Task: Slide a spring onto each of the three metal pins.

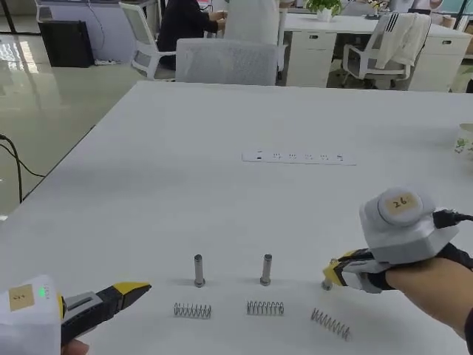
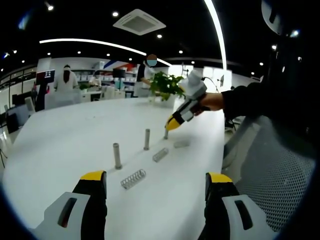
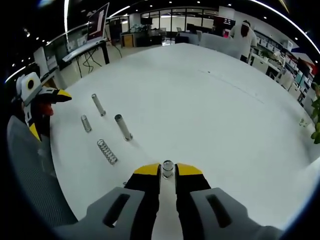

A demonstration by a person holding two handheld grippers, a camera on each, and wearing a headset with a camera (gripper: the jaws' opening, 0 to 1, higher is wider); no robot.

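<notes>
Three short metal pins stand in a row near the front of the white table (image 1: 222,192). The left pin (image 1: 199,270) and middle pin (image 1: 266,269) stand free. My right gripper (image 1: 330,275) is shut on the right pin (image 3: 167,169), yellow tips either side of its top. Three springs lie flat in front of the pins: left spring (image 1: 192,310), middle spring (image 1: 265,308), right spring (image 1: 329,324). My left gripper (image 1: 142,289) hovers left of the row, open with nothing between its jaws (image 2: 156,176); the nearest spring (image 2: 133,178) lies just ahead of it.
A flush power strip (image 1: 298,157) sits mid-table. A grey chair (image 1: 225,61) stands at the far edge, with desks and a seated person behind. A small plant (image 1: 464,142) is at the table's right edge. The floor drops off at left.
</notes>
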